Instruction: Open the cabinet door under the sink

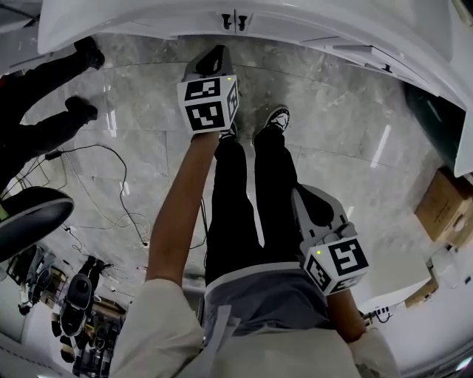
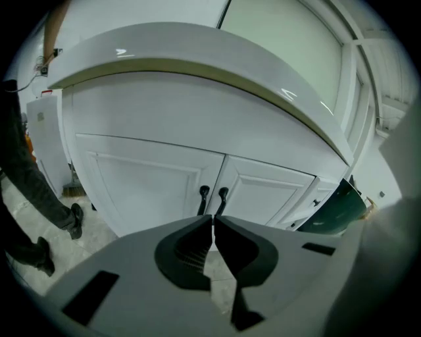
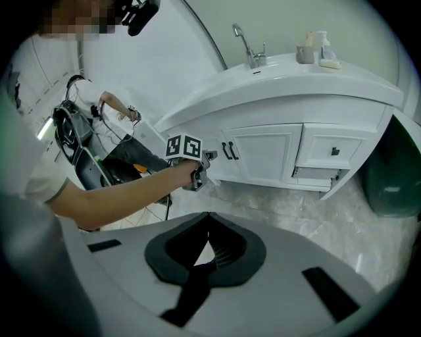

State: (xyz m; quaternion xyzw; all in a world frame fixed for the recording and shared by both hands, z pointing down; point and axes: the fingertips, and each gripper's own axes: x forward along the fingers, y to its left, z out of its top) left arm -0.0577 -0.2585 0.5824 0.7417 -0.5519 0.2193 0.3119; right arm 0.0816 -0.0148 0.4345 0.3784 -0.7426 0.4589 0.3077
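Our left tool [image 2: 212, 218], pinched empty like our right tool [image 3: 208, 216], masked the lower edge of the white, closed cabinet doors [image 2: 150, 187].

In the head view the counter [image 1: 148, 18] hides the cabinet doors [image 2: 148, 191] but for their two black handles [image 1: 234, 21], a second person [image 1: 41, 85] is cut off at the left edge, and the little things [image 3: 314, 52] by the tap [image 3: 247, 43] are too small to tell.

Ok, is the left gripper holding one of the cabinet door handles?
No, the left gripper is shut on nothing, short of the two black door handles ahead of it.
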